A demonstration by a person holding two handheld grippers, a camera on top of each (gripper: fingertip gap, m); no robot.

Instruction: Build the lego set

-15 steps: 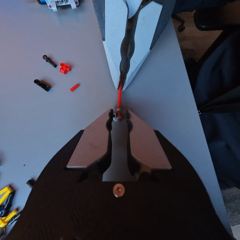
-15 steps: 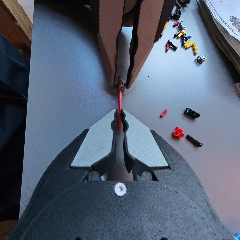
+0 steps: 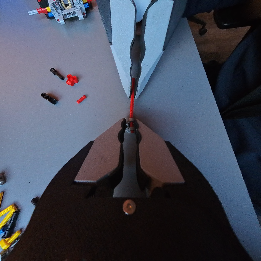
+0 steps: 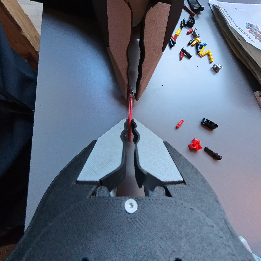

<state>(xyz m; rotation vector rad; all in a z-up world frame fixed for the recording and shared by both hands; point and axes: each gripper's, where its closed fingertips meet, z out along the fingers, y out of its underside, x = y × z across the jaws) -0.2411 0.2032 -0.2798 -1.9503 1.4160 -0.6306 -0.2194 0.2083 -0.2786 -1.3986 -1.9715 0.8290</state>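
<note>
The right gripper (image 4: 130, 121) pinches 1 end of a thin red axle (image 4: 130, 113), both pads pressed on it. At the axle's other end, the left gripper (image 3: 130, 124) appears clamped on a small grey connector (image 3: 129, 125) threaded onto it, just above the grey desk (image 3: 56, 141). To the left lie a red pin (image 3: 81, 99), a red connector (image 3: 72, 80) and 2 black pieces (image 3: 49, 98).

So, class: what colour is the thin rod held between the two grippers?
The rod is red, clearest in the right wrist view.
</note>
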